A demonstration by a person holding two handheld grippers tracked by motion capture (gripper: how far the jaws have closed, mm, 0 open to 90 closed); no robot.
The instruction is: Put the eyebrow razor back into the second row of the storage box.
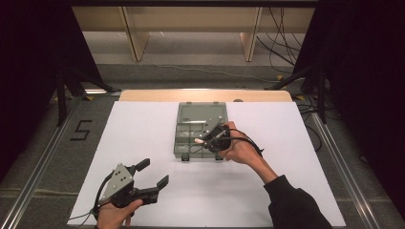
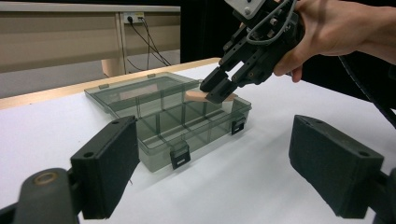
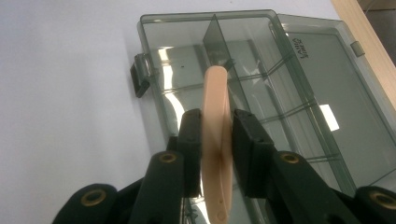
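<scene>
R gripper (image 1: pixel 206 139) has its fingers clamped on a flat peach-coloured stick (image 3: pixel 216 140), held over the open clear organiser box (image 1: pixel 188 143) mid-bench. L gripper (image 1: pixel 152 174) sits near the bench's front-left w/ fingers wide apart, holding nothing, well apart from the box.

- 1 smoky clear compartment box (image 1: pixel 200 129) is sitting open on the table.
- 2 black latches (image 2: pixel 180 156) are hanging along its front edge.
- 1 flat tan stick (image 3: pixel 215 140) is showing.
- 2 grippers are showing: the left gripper (image 1: pixel 155 174) and the right gripper (image 1: pixel 206 140).
- 1 white table sheet (image 1: pixel 143 143) is lying underneath.
</scene>
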